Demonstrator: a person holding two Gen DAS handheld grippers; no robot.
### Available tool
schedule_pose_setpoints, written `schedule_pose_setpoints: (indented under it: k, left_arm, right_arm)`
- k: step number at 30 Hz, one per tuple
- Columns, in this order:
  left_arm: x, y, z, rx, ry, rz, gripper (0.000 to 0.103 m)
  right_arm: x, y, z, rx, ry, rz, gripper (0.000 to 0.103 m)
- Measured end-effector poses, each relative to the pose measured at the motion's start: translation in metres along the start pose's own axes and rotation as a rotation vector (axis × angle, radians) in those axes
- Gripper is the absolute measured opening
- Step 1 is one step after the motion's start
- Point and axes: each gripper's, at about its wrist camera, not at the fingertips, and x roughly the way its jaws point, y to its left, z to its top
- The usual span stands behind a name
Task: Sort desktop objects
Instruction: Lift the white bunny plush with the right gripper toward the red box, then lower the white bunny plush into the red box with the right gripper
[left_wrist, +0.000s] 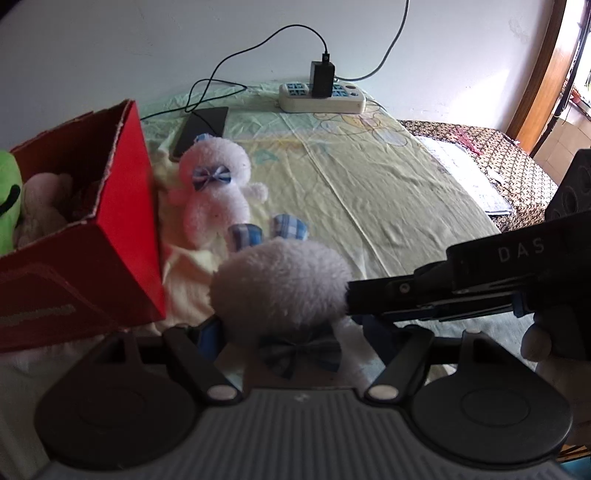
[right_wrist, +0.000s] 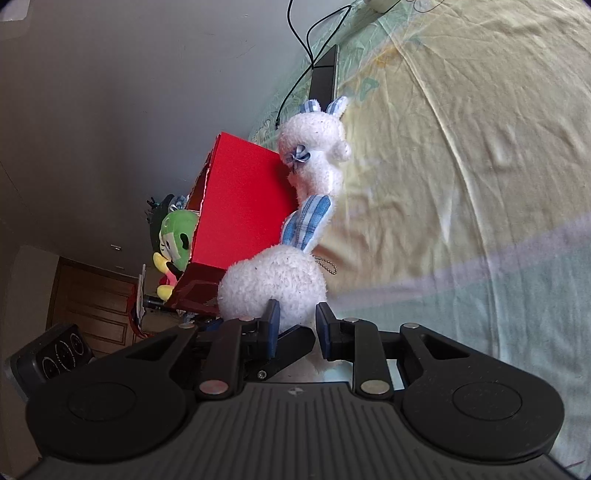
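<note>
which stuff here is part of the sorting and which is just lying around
Part of the job:
- near white plush, with both tools on it: left tool, right tool
- second white plush
- red box holding a green plush

Just lying about:
- power strip with charger
- dark tablet
- papers

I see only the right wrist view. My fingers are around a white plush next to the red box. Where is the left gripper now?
Observer: The left gripper has one finger on each side of the near white plush, below its head. I cannot tell whether it presses.
Operator: What is in the box besides the green toy?
Observer: A pink plush lies in the red box, beside the green toy.
Operator: Does my plush wear anything?
Observer: Yes, a dark checked bow under its head.
</note>
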Motion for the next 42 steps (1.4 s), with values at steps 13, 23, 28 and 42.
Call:
schedule_pose_setpoints:
  k: [13, 23, 28, 42]
  left_arm:
    - [-0.054, 0.065, 0.008, 0.027, -0.105, -0.140, 0.076]
    - [-0.086, 0.101, 0.030, 0.076, -0.236, -0.165, 0.076]
    - [-0.087, 0.124, 0.043, 0.070, -0.276, -0.135, 0.076]
    - [-0.016, 0.203, 0.071, -0.077, -0.203, -0.154, 0.077]
  right_arm:
    - [0.007, 0.060, -0.029, -0.004, -0.162, 0.107, 0.026]
    - [0.020, 0.108, -0.030, -0.096, -0.295, 0.155, 0.026]
    - [0.042, 0.128, -0.017, -0.142, -0.308, 0.166, 0.026]
    - [0.117, 0.153, 0.032, -0.282, -0.281, -0.071, 0.027]
